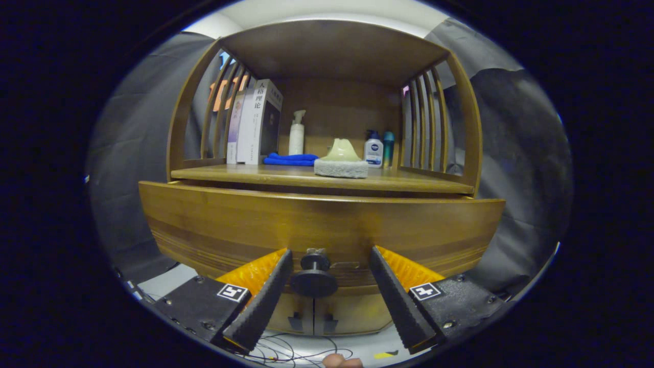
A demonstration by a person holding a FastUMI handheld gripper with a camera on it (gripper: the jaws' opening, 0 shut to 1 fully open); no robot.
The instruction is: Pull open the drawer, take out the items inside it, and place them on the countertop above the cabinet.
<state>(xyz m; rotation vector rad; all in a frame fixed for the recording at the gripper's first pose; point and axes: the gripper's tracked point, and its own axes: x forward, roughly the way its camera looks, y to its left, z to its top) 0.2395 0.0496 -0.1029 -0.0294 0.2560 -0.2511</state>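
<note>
Gripper view: the gripper [329, 258] faces the brown wooden cabinet drawer [204, 225], its front closed. The jaws stand wide apart, holding nothing. The round dark drawer knob [314, 278] sits between the fingers, nearer the left one, touching neither. On the wooden countertop [255, 175] above rest upright books [254, 122], a folded blue cloth [291, 159], a white pump bottle [297, 134], a pale sponge block with a cream handle [341, 161] and two small bottles [379, 149]. The drawer's contents are hidden.

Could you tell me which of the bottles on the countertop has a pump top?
The white bottle behind the blue cloth, beside the books. The two right-hand bottles have plain caps. The open gripper straddles the drawer knob.
</note>
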